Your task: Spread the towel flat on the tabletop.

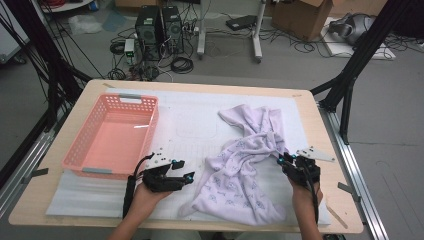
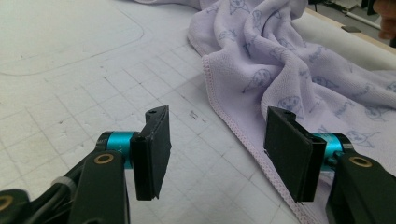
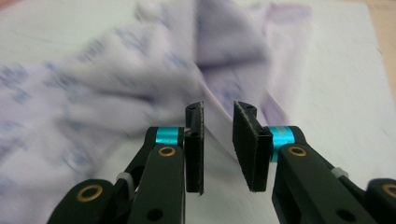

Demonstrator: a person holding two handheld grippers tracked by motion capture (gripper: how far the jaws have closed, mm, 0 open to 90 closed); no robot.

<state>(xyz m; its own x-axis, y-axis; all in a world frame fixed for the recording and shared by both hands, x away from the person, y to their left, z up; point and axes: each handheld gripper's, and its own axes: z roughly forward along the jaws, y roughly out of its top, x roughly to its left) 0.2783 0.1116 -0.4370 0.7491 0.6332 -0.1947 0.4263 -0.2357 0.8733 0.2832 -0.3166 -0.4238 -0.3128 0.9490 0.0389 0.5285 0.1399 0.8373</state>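
Towel [image 1: 245,165] lies crumpled on our desk [image 1: 60,195], unfolded; both grippers' fingers [image 2: 154,149] stand apart, holding nothing.

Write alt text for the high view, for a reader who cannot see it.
A crumpled lilac towel lies on a white mat on a wooden table, with an empty pink basket to its left. A person's hands hold the left claw open beside the towel and the right claw at its right edge.

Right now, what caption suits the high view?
Two hand-held grippers flank a crumpled lilac towel beside an empty pink basket.
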